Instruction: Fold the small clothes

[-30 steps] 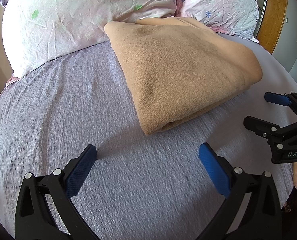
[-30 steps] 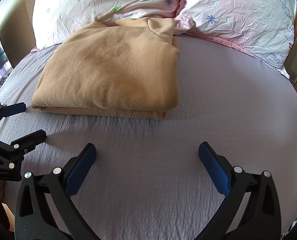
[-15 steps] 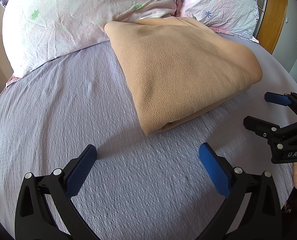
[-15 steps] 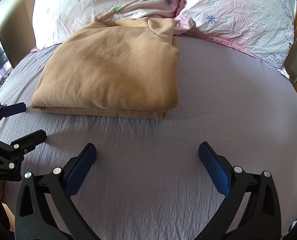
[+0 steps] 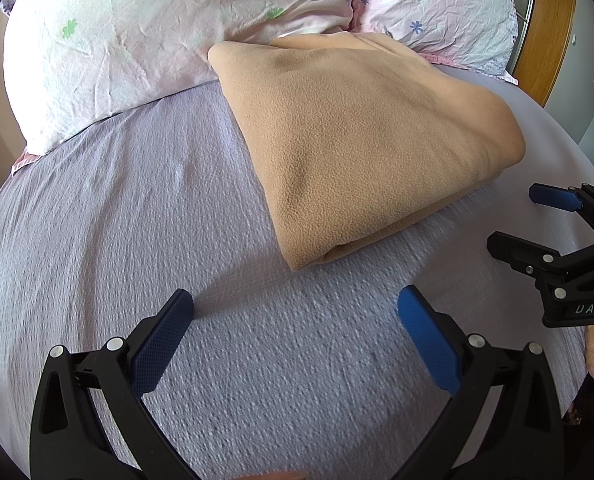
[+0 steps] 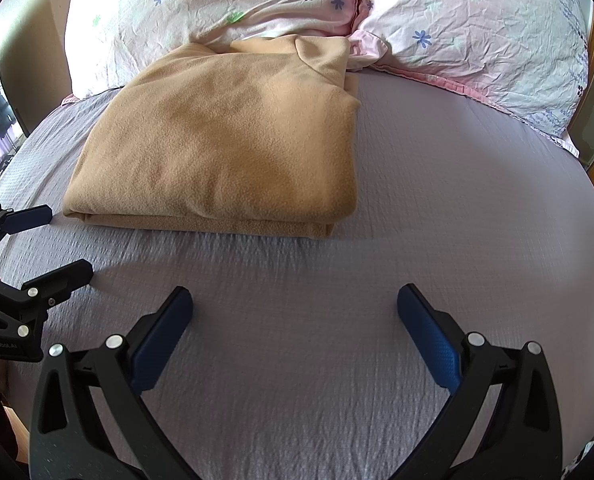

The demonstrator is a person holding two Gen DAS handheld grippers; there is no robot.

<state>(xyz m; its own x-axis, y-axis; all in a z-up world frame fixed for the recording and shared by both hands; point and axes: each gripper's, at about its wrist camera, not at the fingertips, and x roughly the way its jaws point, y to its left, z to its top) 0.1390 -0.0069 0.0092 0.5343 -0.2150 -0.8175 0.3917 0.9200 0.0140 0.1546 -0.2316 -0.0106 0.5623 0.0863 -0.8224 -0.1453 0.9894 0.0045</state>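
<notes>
A tan fleece garment [image 5: 357, 140] lies folded in a thick rectangle on the lilac bed sheet [image 5: 117, 220], its far edge against the pillows; it also shows in the right wrist view [image 6: 225, 144]. My left gripper [image 5: 295, 334] is open and empty, held just short of the garment's near corner. My right gripper [image 6: 295, 334] is open and empty, in front of the garment's folded edge. Each gripper shows in the other's view: the right one [image 5: 513, 220] at the right edge, the left one [image 6: 63, 242] at the left edge, both with jaws apart.
Two pink floral pillows [image 6: 217, 4] [image 6: 477, 28] lie along the head of the bed. A wooden bed frame [image 5: 545, 28] stands at the far right. The sheet [image 6: 477, 200] stretches bare to the right of the garment.
</notes>
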